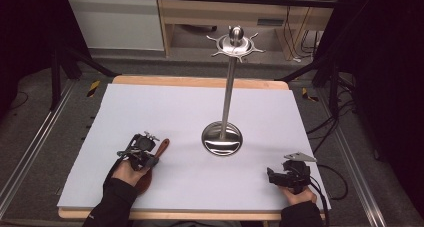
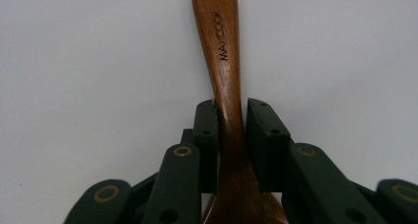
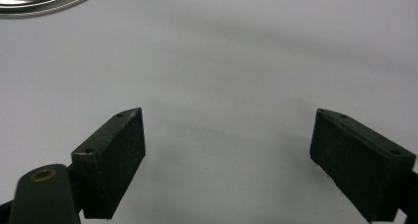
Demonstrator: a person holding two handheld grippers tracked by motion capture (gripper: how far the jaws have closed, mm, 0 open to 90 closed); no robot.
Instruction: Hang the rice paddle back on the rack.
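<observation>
Wooden spoon (image 2: pixel 227 110) | handle points away | clamped, left gripper (image 2: pixel 231 116)

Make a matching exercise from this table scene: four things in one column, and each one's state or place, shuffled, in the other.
Things:
1. wooden spoon
2. left hand-held gripper
3. right hand-held gripper
4. metal stand

States or places:
A. jaws wide apart over bare white table cover
B. upright near the middle of the table, round base below and hooked ring on top
C. lying on the table, handle running between two black jaws
D. jaws closed on a brown handle

Pairs: 1-C, 2-D, 3-A, 4-B
</observation>
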